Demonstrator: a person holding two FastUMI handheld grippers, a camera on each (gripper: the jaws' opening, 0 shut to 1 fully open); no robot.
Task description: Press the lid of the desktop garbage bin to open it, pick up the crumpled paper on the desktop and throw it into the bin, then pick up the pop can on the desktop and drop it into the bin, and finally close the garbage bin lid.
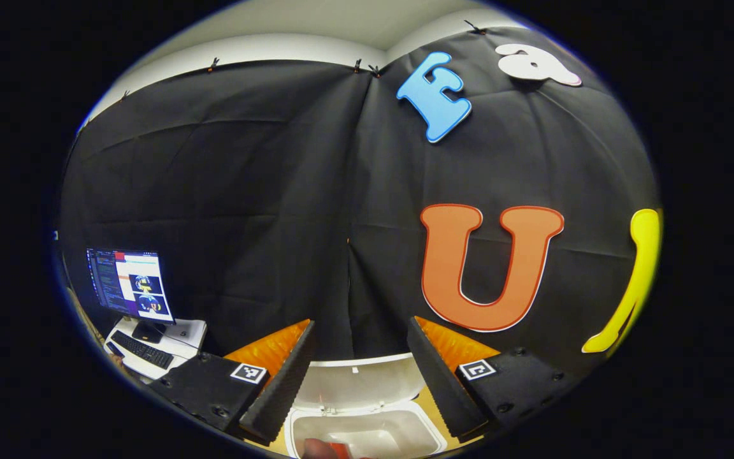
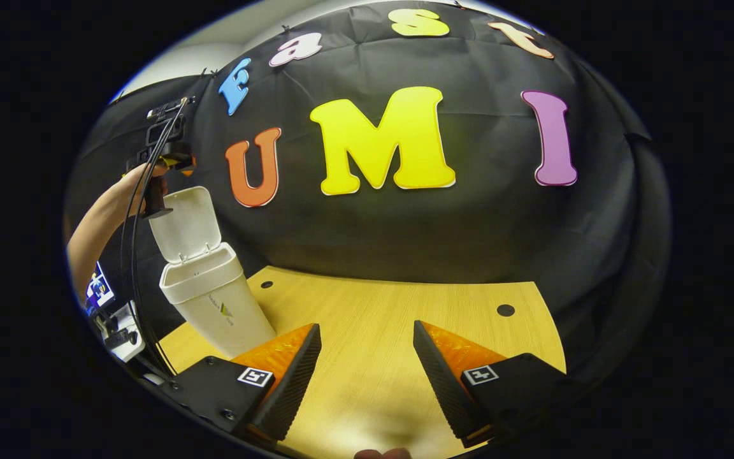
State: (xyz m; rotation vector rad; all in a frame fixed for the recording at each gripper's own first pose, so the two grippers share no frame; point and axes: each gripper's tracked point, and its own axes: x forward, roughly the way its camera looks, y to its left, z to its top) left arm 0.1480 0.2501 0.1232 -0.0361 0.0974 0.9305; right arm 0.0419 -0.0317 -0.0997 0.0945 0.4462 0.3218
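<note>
My left hand-held gripper (image 1: 360, 376) hangs released above the bin (image 1: 367, 430), its fingers spread with nothing between them, and below them the lid (image 1: 357, 382) stands up behind the bin's open mouth, where something red shows at the near rim, too cut off to identify. My right hand-held gripper (image 2: 367, 376) is also released and bare, held over the tabletop (image 2: 392, 306) near its front edge. From there I see the bin (image 2: 217, 299) standing at the tabletop's left edge with its lid (image 2: 187, 220) raised, and my left hand-held gripper (image 2: 166, 143) held just above that lid, near the back wall.
</note>
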